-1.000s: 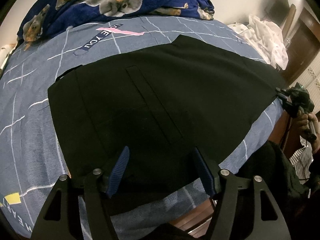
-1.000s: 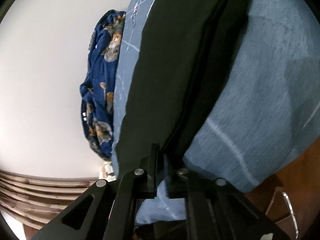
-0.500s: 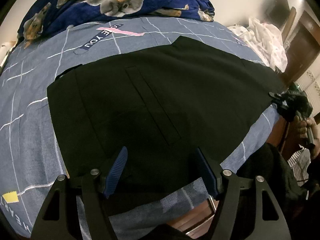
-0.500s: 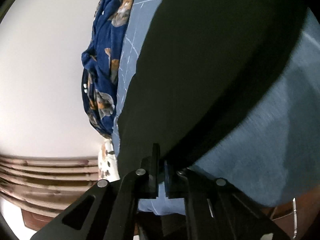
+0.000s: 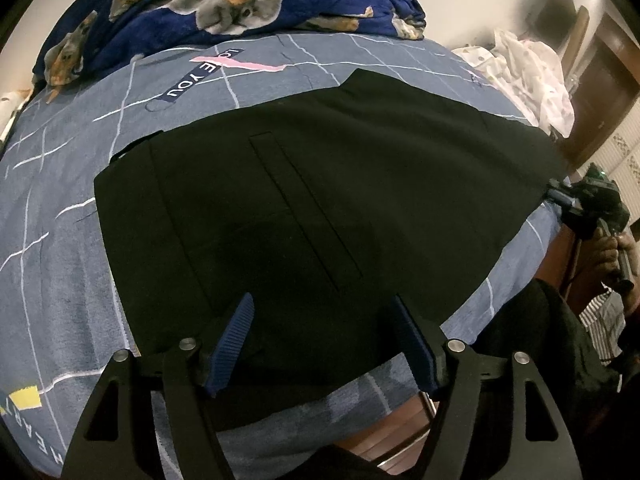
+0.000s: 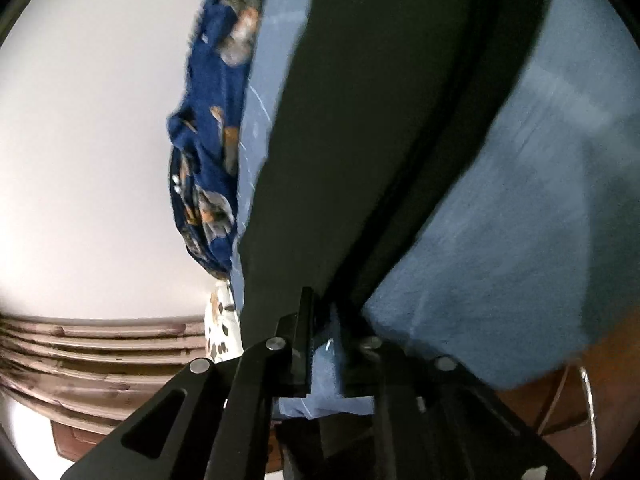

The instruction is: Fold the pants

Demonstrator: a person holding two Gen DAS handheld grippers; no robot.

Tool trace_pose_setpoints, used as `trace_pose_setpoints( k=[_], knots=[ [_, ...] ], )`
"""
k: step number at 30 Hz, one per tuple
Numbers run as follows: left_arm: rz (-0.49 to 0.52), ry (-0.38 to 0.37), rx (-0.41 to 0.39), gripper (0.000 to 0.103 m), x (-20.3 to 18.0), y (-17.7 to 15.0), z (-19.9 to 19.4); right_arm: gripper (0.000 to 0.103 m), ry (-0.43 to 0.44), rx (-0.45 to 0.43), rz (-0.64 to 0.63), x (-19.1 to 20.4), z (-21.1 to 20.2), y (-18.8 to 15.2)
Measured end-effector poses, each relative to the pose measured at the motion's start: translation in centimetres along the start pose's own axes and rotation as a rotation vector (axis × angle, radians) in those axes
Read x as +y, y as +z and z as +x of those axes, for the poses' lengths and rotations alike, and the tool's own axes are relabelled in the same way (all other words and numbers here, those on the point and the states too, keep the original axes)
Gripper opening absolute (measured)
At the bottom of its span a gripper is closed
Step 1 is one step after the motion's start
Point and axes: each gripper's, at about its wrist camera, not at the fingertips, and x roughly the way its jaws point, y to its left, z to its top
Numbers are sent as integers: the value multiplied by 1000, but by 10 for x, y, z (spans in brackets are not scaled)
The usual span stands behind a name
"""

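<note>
Words on the bed sheet
A dark strip on the sheet (image 5: 72,208) reads "LOVE YOU" (image 5: 200,74); near left edge, partial letters "HEAR" (image 5: 30,436).

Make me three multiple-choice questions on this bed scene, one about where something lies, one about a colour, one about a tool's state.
1. Where is the dog-print blanket?
A. at the bed's far end, beyond the pants
B. draped over the pants
C. on the floor

2. What colour are the pants?
A. white
B. black
C. red

3. How is the left tool?
A. shut on the blanket
B. shut on the pants
C. open above the pants

Answers: 1 A, it is heaped past the pants on the blue sheet; 2 B, the cloth is uniformly black; 3 C, its fingers stand wide apart, gripping nothing.
</note>
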Motion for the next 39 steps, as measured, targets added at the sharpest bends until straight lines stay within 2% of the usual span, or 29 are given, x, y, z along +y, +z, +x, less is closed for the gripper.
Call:
trace_pose_setpoints(
  k=[2,4,9,14,19,20,22,24,27,29,31,33,39],
  knots=[
    [0,-4,0,75,0,0,1,24,-15,-70,-11,-3,-24,8],
    [7,-1,4,77,-1,1,1,27,-15,-161,1,-11,-54,22],
    [26,13,7,81,-6,0,3,32,-56,-341,49,-29,-116,68],
    [24,18,5,82,-7,1,4,32,-48,-444,124,-51,-152,104],
    [33,27,16,83,-9,2,5,32,14,-470,186,-70,-160,129],
    [34,28,17,83,-9,2,5,27,12,-478,180,-70,-162,133],
    [36,31,20,84,-10,3,6,6,-34,-482,157,-69,-162,138],
    [39,33,24,84,-10,3,6,5,-67,-479,155,-67,-161,136],
    [37,35,27,84,-10,4,7,5,-114,-503,82,-54,-172,127],
    [46,38,34,85,-11,4,8,1,-117,-492,139,-71,-173,127],
    [49,42,39,85,-12,5,8,1,-42,-494,190,-89,-177,126],
    [47,42,36,85,-11,4,8,1,-66,-497,165,-84,-177,127],
    [45,41,32,85,-11,3,8,1,-51,-497,184,-82,-177,125]
  ],
)
